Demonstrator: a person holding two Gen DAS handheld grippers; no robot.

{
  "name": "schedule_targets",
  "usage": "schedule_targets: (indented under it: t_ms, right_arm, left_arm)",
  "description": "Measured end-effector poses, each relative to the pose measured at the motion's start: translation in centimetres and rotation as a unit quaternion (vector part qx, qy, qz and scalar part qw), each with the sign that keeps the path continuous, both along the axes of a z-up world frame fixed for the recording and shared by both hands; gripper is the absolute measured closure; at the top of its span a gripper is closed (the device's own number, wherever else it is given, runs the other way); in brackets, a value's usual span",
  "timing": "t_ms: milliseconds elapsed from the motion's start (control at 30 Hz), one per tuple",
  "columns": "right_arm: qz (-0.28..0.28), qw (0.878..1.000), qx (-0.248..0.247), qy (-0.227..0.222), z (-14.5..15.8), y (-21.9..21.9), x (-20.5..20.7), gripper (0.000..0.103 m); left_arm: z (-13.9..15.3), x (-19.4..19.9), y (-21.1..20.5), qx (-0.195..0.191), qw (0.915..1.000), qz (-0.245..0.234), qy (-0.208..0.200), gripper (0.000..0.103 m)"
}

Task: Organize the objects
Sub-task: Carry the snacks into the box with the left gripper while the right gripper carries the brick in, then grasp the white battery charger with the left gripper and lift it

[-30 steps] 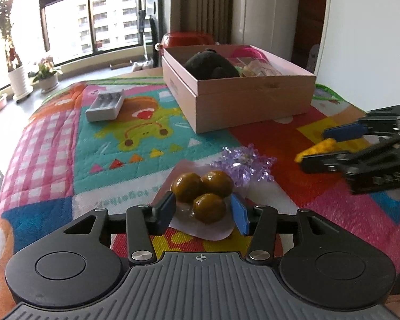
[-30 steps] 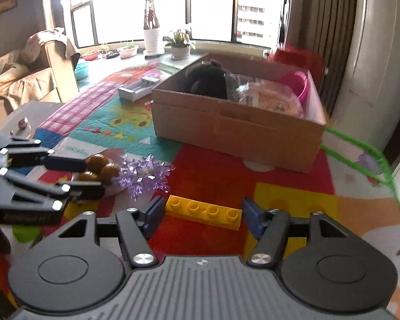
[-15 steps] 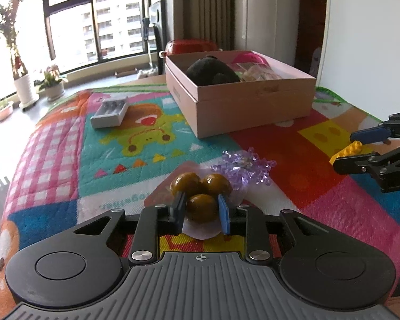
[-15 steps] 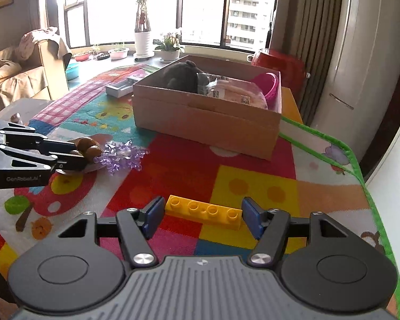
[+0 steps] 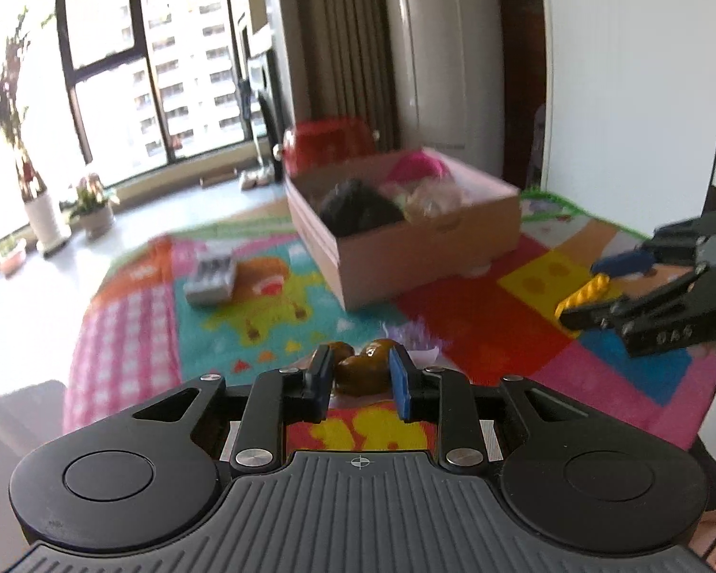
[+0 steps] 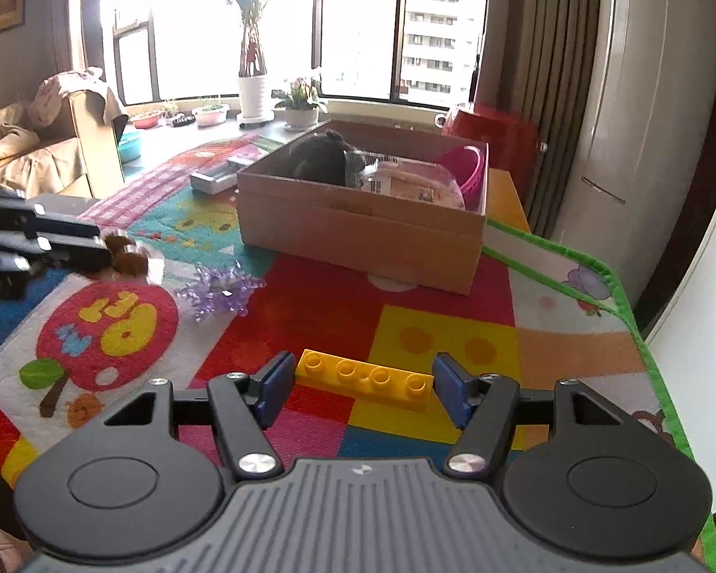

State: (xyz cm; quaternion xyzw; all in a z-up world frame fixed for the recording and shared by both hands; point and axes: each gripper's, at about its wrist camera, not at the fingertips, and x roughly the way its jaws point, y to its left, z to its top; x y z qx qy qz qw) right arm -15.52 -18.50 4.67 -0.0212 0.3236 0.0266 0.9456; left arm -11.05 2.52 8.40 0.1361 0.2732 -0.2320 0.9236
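Left wrist view: the left gripper (image 5: 360, 377), angled downward, has just been closing and now clamps a clear packet of brown glossy balls (image 5: 362, 372) lifted off the colourful play mat (image 5: 133, 324). The right gripper (image 6: 363, 389) pinches a yellow studded building brick (image 6: 363, 381) by its ends above the mat. Beyond both stands an open pink-brown cardboard box (image 6: 358, 234), already holding items, with bare mat before it. A purple crystal ornament (image 6: 219, 289) lies left of the box.
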Motion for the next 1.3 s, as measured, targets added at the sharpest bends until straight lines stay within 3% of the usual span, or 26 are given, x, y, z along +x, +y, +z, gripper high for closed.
schedule_targets:
  t_ms: [133, 267, 333, 433, 533, 667, 900, 1067, 1133, 1300]
  right_arm:
    - [0.006, 1.000, 0.008, -0.013, 0.4, -0.1, -0.6, 0.039]
    - [0.002, 1.000, 0.012, -0.022, 0.6, -0.6, -0.8, 0.039]
    - [-0.005, 1.000, 0.017, -0.025, 0.7, -1.1, -0.9, 0.039]
    - [-0.017, 0.999, 0.023, -0.032, 1.0, -1.9, -0.9, 0.039]
    - [-0.027, 0.999, 0.027, -0.038, 1.5, -2.6, -0.8, 0.039]
    - [-0.036, 0.998, 0.027, -0.044, 2.3, -3.6, -0.3, 0.039]
    - [-0.046, 0.996, 0.022, -0.080, 6.9, -3.5, 5.6, 0.039]
    - [-0.064, 0.994, -0.010, -0.089, 9.6, -1.4, 12.3, 0.039]
    - [-0.068, 0.994, -0.023, -0.080, 9.7, -0.4, 14.3, 0.029]
    - [-0.062, 0.995, -0.044, -0.065, 8.9, 1.7, 15.6, 0.021]
  left_arm:
    - [3.4, 0.5, -0.5, -0.006, 0.9998, -0.005, -0.021, 0.074]
    - [7.2, 3.0, -2.9, -0.025, 0.9974, -0.003, -0.067, 0.074]
    - [9.0, 5.5, -4.6, -0.056, 0.9952, 0.001, -0.081, 0.074]
    - [10.2, 10.0, -6.8, -0.133, 0.9876, 0.011, -0.084, 0.073]
    - [9.6, 13.7, -8.6, -0.163, 0.9839, 0.026, -0.068, 0.073]
    - [8.0, 14.3, -7.9, -0.191, 0.9779, 0.041, -0.075, 0.073]
    - [3.5, 14.0, -2.3, -0.154, 0.9846, 0.080, -0.021, 0.073]
    - [0.2, 13.6, 2.3, -0.158, 0.9809, 0.111, 0.024, 0.073]
    - [-0.7, 13.5, 4.0, -0.161, 0.9786, 0.123, 0.036, 0.073]
    - [-2.4, 13.3, 7.2, -0.173, 0.9727, 0.148, 0.046, 0.073]
